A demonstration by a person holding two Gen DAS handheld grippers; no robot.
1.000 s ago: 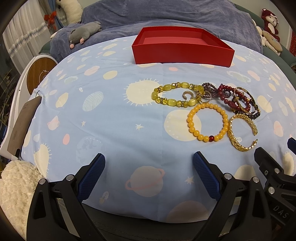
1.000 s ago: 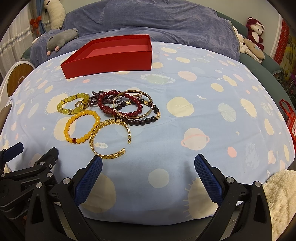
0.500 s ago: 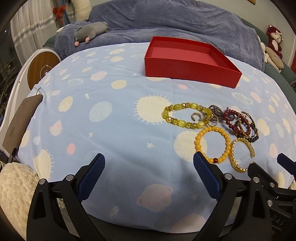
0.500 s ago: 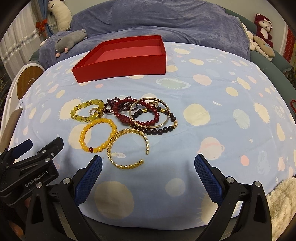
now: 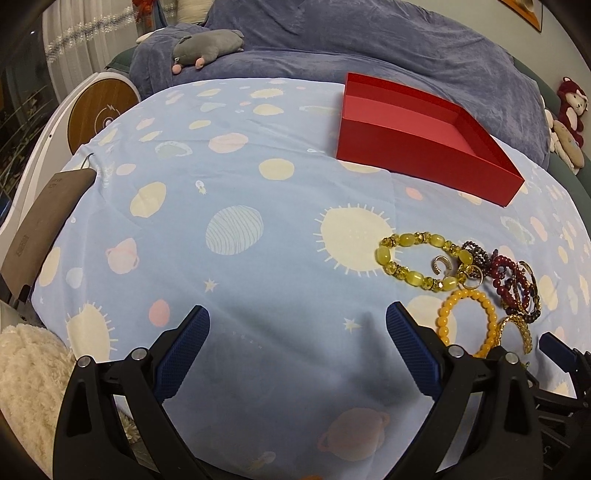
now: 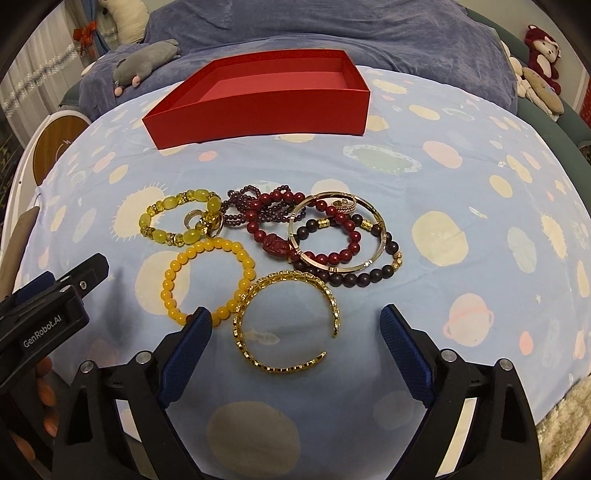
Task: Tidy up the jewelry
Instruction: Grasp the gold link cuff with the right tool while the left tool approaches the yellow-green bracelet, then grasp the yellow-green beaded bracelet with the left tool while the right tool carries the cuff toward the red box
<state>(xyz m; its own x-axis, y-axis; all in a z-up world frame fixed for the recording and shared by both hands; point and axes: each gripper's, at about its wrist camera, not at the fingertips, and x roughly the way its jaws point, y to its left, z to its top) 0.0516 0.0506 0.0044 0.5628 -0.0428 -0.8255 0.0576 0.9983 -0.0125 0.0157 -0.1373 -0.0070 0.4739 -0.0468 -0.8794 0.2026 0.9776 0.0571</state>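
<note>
While both grippers hang over the near edge of the blue planet-print cloth (image 6: 461, 192), I find neither holding anything. My right gripper (image 6: 295, 332) has its jaws wide, though they have just been closing a little; between its blue pads (image 6: 184, 354) lies the gold open cuff (image 6: 284, 325), flat on the cloth and untouched. My left gripper (image 5: 297, 343) is spread wide over bare cloth, left of the jewelry.

Just left of the cuff, the orange bead bracelet (image 6: 207, 277) lies beside it, their edges meeting near the right gripper's left pad. Beyond sits the yellow-green bead bracelet (image 6: 177, 218) with small rings (image 6: 201, 223) against its right side. Right of these, dark red bead strands (image 6: 273, 221), a thin gold bangle (image 6: 340, 229) and a dark bead bracelet (image 6: 362, 273) lie overlapped in one heap.

Farther back, well apart from the heap, stands the red open box (image 6: 258, 99). Behind it I note a blue-grey blanket (image 6: 332, 29) and a grey plush toy (image 6: 144, 61).
</note>
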